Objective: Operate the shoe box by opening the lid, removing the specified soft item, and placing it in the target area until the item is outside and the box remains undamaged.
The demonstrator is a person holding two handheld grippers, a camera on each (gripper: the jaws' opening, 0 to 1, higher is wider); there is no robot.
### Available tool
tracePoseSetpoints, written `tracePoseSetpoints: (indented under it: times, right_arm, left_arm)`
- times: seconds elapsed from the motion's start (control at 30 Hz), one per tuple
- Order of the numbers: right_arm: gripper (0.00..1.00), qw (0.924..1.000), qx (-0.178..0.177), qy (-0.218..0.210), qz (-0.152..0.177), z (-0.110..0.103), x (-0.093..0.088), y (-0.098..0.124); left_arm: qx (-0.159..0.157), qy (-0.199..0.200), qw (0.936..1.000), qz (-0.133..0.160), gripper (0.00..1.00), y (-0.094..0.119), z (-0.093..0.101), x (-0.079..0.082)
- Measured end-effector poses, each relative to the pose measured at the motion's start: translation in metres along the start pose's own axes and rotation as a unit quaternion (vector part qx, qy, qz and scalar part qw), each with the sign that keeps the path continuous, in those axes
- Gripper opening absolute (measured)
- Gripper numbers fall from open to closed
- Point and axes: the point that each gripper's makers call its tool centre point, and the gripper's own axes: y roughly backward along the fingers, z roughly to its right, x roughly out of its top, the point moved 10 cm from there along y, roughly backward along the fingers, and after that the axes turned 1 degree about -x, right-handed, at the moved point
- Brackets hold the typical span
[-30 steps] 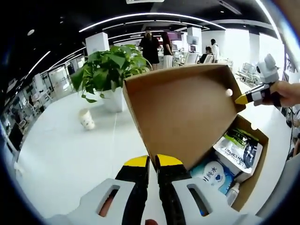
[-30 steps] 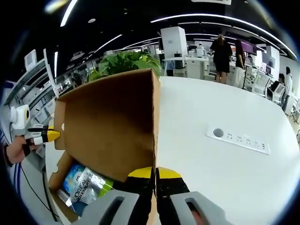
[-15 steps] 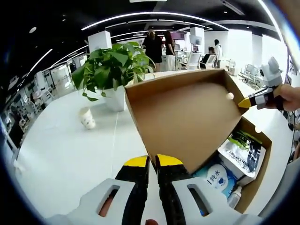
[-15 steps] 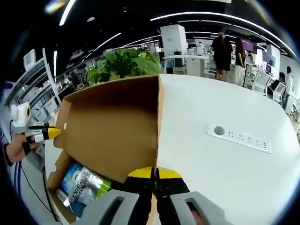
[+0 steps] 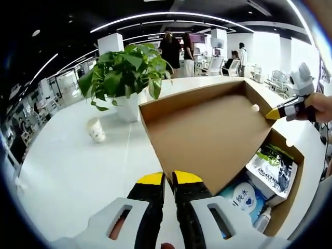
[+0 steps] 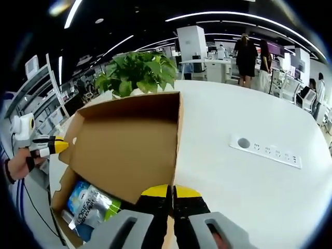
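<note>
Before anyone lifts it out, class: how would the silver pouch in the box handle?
The silver pouch looks glossy, so probably slippery. Its creased, puffed face suggests it is floppy and light, likely to sag. Lying flat among other packs, it shouldn't roll.

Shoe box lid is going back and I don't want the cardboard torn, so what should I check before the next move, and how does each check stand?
1. Lid swung open, inside face showing: ok.
2. Left gripper shut on the lid's near corner: ok.
3. Right gripper shut on the lid's other corner: ok.
4. Shoe box free of tears or creases on the parts that show: ok; the hinge fold: cannot tell.
5. Soft packs inside exposed for reaching: ok; which one is the specified item: cannot tell.
6. White table behind the lid free for it to lie back: ok, though the potted plant stands beyond.
</note>
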Motion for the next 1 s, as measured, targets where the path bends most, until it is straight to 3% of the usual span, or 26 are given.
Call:
tracePoseSetpoints:
  times: [0.3, 1.0]
  right_arm:
    - [0.00, 1.0000, -0.001, -0.002, -0.006, 0.002, -0.002, -0.005]
    - [0.00, 0.9999, 0.000, -0.005, -0.015, 0.005, -0.006, -0.011]
  left_arm:
    - [0.009, 0.003, 0.9999, -0.010, 0.05, -0.010, -0.002, -0.003]
    - [0.001, 0.010, 0.9997, -0.022, 0.07, -0.012, 0.002, -0.013]
